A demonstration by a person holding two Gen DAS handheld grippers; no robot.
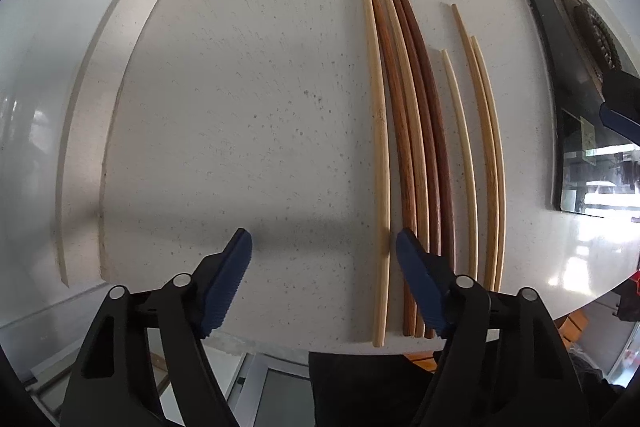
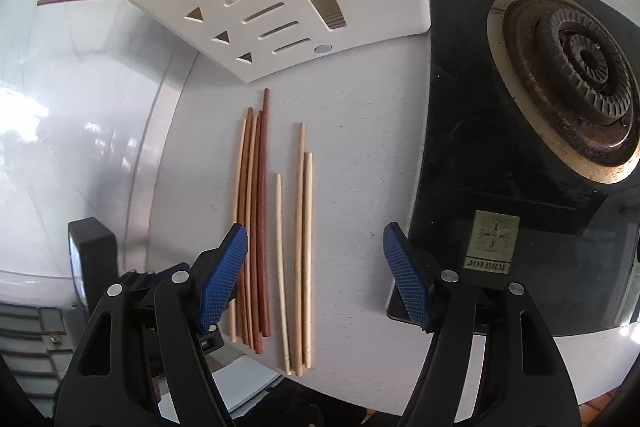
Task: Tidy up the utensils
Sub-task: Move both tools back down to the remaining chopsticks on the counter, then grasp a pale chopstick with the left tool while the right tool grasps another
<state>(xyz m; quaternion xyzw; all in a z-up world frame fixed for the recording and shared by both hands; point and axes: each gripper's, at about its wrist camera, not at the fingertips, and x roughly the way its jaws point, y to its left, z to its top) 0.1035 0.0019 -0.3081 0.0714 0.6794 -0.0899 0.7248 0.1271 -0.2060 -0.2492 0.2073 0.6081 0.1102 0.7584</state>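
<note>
Left wrist view: left gripper (image 1: 324, 247) spread, nothing between its fingers; palest chopstick (image 1: 378, 147) just inside the right finger.
Right wrist view: right gripper (image 2: 314, 241) spread, nothing pinched, above the pale chopsticks (image 2: 300, 227).
Chopsticks: dark bunch (image 2: 256, 207) left, pale ones right, on the tabletop (image 2: 360, 147).
Holder (image 2: 280, 15): far side.
Risk: packed sticks could come up together or roll; thin stick could slip.
</note>
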